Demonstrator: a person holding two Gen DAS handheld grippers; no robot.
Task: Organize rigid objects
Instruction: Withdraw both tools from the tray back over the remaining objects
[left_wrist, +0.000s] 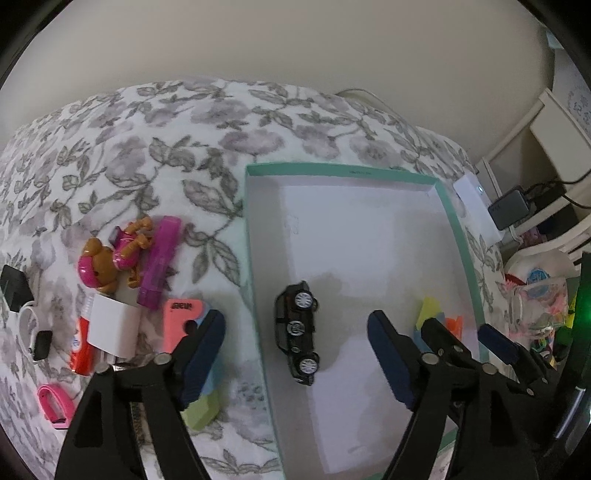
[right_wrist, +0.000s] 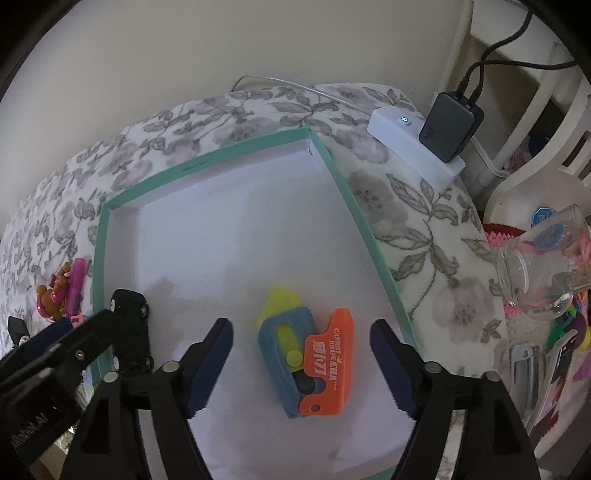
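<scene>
Left claw (left_wrist: 295, 350): jaws wide, holding nothing; black toy car (left_wrist: 297, 334) lies on its side between them, untouched.
Right claw (right_wrist: 301, 354): jaws wide, empty; orange carrot knife (right_wrist: 327, 365) and blue-yellow one (right_wrist: 282, 354) lie between them, touching each other.
Box (right_wrist: 340, 177): teal-rimmed, on the floral bed (left_wrist: 147, 155); holds car and knives.
Left of box: dog toy (left_wrist: 99, 266), purple tube (left_wrist: 160, 262), white charger (left_wrist: 112, 328).

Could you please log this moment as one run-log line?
left gripper: open over toy car | right gripper: open over toy knives | both items lie in tray
</scene>
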